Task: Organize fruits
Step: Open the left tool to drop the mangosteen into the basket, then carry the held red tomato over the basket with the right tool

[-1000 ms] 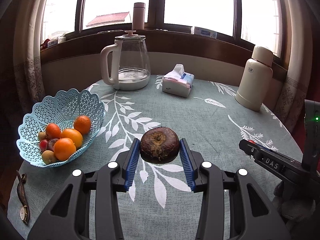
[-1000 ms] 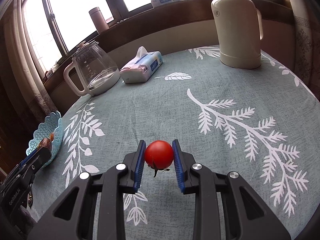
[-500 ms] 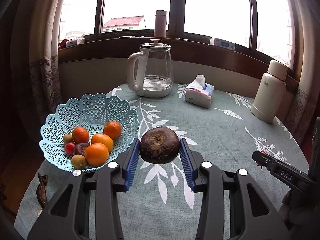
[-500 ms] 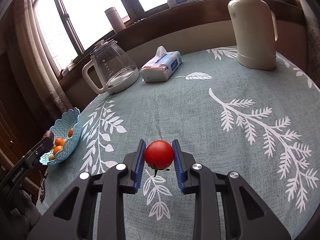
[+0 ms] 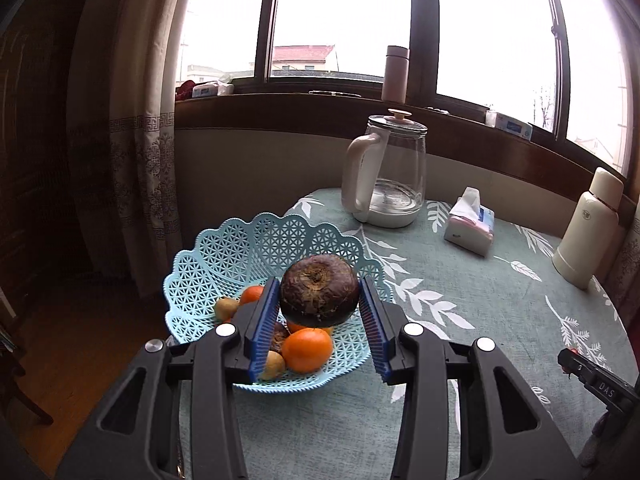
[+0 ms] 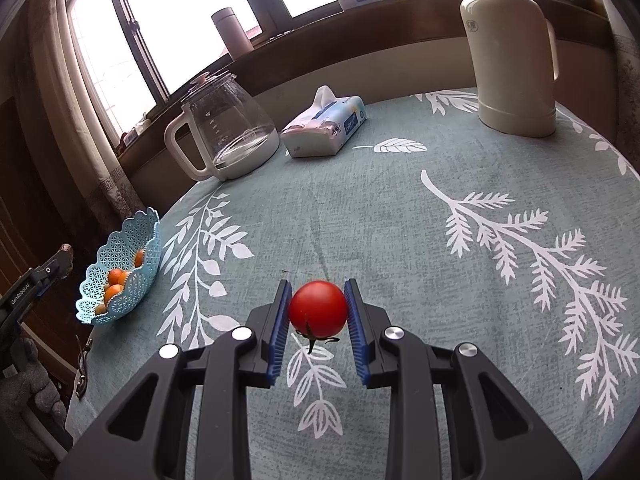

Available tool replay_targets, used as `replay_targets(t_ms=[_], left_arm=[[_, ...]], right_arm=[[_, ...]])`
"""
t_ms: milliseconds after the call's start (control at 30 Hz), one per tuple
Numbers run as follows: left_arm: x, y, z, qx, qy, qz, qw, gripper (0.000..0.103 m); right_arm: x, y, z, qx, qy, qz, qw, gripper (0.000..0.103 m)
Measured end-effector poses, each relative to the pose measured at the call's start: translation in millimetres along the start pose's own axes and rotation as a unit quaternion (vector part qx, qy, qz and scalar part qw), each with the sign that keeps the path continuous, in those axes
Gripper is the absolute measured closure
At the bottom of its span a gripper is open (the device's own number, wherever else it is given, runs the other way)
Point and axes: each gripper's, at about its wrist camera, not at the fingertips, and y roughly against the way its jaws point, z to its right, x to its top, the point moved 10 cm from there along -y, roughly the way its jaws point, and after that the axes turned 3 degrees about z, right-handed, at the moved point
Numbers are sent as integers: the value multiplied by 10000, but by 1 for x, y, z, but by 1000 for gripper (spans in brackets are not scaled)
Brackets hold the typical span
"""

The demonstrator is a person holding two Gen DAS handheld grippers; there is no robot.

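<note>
Since the earlier frames the left tool (image 5: 319,312) has swung over toward the basket (image 5: 240,248), so the dark fruit (image 5: 319,296) it carries now hangs in front of and above the basket's inside instead of over bare cloth. That fruit is round, brown-purple and rough-skinned, with a dry, pale scar at its top; the blue pads (image 5: 266,320) press it on both sides. Below it in the pale blue lattice basket lie oranges (image 5: 308,350), a small brownish-green fruit (image 5: 225,307) by the left wall and another small tan one (image 5: 274,363) near the front.

The right tool (image 6: 318,316) is clamped on a smooth, glossy red tomato (image 6: 318,309), its green stem pointing down, held above the tabletop (image 6: 400,220) well apart from the basket (image 6: 120,272), which in the right wrist view sits far to the left at the tabletop's rim.

The basket stands close to the left edge, with the floor and a curtain (image 5: 132,160) beyond it. A glass kettle (image 5: 384,176), a tissue pack (image 5: 470,228) and a cream flask (image 5: 588,232) stand along the far side near the wall, leaving the middle of the leaf-print cloth open between the right tool and the basket. The basket's scalloped rim rises higher at the back than at the front.
</note>
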Motion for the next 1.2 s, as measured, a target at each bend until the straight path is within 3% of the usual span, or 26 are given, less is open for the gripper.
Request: replay_targets(t_ms=[500,933,1000,1067,1200], left_arm=[[-10,-39,-44,388,44,-269,9989,61],[-13,-79,-36,200,-8,-567,9982,61],[-14,-82,-34,157,-23,-597,9981,55],[-13,-82,-35,136,67,-606,9980,20],[-9,-73,-46,56,437,-518,9977,19]], right_arm=[[-4,-4,1,-48,43,-62,10000,75],[-4,-5,1,-54,51,-73,9999,75],[-4,-5,1,-54,45,-74,9999,75],[-4,-5,1,-51,40,-72,10000,75],[-5,-5,2,-49,39,-73,10000,75]])
